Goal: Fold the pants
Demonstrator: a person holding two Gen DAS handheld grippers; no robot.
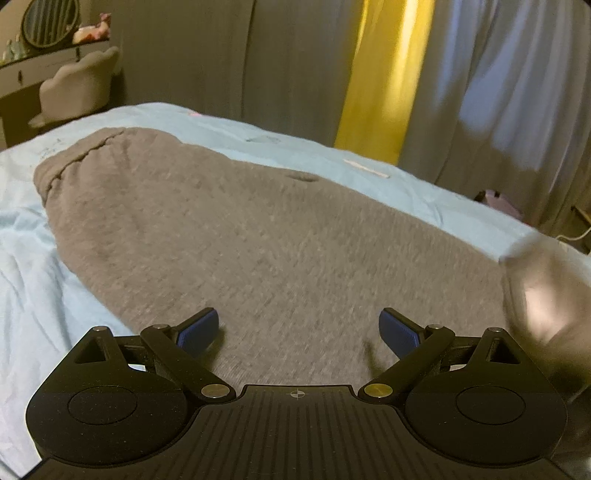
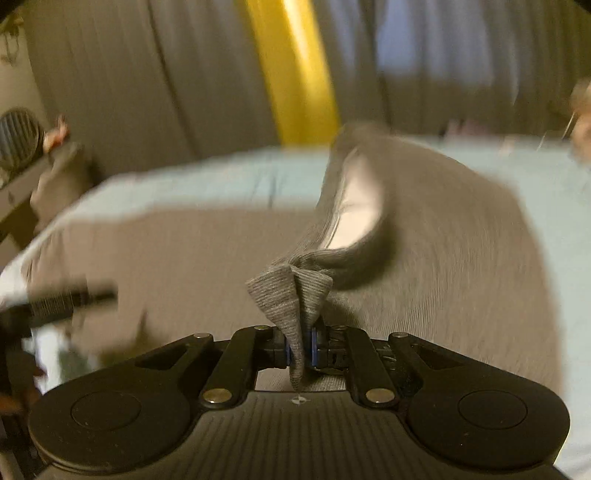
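Grey-brown knit pants (image 1: 258, 236) lie flat on a light blue bed sheet (image 1: 33, 258), stretching from near me to the far left. My left gripper (image 1: 298, 330) is open and empty, its blue pads (image 1: 197, 330) just above the near part of the fabric. My right gripper (image 2: 301, 350) is shut on a pinched ribbed edge of the pants (image 2: 291, 295) and holds it lifted, with a raised fold (image 2: 354, 206) trailing behind. That lifted part shows blurred at the right of the left wrist view (image 1: 546, 291). The right wrist view is motion-blurred.
Grey curtains (image 1: 207, 51) and a yellow curtain strip (image 1: 376, 74) hang behind the bed. A vanity with a round mirror (image 1: 50, 22) and a padded chair (image 1: 77, 85) stand at the far left. The left gripper appears blurred at the left of the right wrist view (image 2: 55, 299).
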